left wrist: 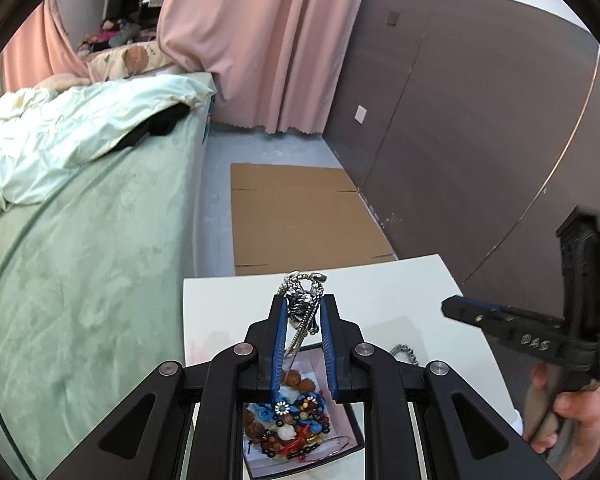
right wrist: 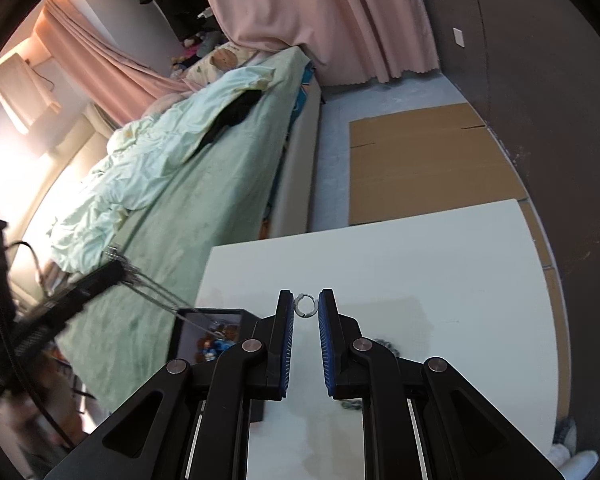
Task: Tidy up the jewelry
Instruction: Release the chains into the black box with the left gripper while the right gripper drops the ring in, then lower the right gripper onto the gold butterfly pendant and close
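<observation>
My left gripper [left wrist: 303,308] is shut on a bunch of silver chain necklaces [left wrist: 302,304] and holds it above an open black jewelry box [left wrist: 352,424] full of beads and bracelets [left wrist: 292,416]; the chains hang down into the box. My right gripper [right wrist: 306,306] is shut on a small silver ring [right wrist: 305,305], held above the white table [right wrist: 420,264]. The right gripper also shows in the left wrist view [left wrist: 500,320], to the right. The left gripper with its chains [right wrist: 148,288] shows in the right wrist view, above the box [right wrist: 208,332].
A silver chain bracelet [left wrist: 406,352] lies on the table right of the box; it also shows in the right wrist view [right wrist: 384,344]. A bed with green bedding [left wrist: 80,240] stands left of the table. Flattened cardboard [left wrist: 300,216] lies on the floor beyond. A dark wall [left wrist: 480,120] is at right.
</observation>
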`<action>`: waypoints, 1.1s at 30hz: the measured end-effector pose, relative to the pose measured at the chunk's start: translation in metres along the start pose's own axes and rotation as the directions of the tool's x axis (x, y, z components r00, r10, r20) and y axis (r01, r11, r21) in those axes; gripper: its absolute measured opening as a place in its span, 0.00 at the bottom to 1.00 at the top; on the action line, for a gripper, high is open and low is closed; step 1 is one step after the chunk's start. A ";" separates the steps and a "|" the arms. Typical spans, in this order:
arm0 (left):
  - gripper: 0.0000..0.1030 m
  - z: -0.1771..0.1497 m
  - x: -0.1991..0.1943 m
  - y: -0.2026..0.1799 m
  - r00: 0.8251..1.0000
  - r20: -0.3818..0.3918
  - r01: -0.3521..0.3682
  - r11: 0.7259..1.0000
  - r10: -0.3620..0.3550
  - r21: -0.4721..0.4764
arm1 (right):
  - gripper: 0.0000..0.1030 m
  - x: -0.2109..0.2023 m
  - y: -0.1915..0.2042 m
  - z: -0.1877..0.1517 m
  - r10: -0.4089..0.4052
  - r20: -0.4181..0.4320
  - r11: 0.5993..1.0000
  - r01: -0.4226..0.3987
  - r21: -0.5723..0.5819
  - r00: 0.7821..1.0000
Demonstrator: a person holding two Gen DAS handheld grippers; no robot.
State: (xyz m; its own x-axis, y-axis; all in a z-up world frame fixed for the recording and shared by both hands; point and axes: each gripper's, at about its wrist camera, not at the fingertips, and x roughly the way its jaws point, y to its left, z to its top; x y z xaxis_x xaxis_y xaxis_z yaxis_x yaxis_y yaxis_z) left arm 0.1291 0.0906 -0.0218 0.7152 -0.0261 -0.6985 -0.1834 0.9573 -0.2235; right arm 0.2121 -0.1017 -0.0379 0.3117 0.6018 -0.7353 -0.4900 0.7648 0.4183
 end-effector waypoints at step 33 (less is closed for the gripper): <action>0.82 -0.035 -0.039 0.052 1.000 0.023 -0.002 0.988 0.005 -0.153 | 0.68 0.040 0.064 -0.034 0.163 -0.066 0.985 -0.158 0.076 0.984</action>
State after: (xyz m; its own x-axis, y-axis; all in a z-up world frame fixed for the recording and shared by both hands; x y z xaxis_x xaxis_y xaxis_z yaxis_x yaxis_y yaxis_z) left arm 0.0679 0.1317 -0.0305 0.7293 -0.0146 -0.6841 -0.2854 0.9021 -0.3236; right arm 0.1650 -0.0363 -0.0588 0.1730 0.7016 -0.6912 -0.4700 0.6756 0.5681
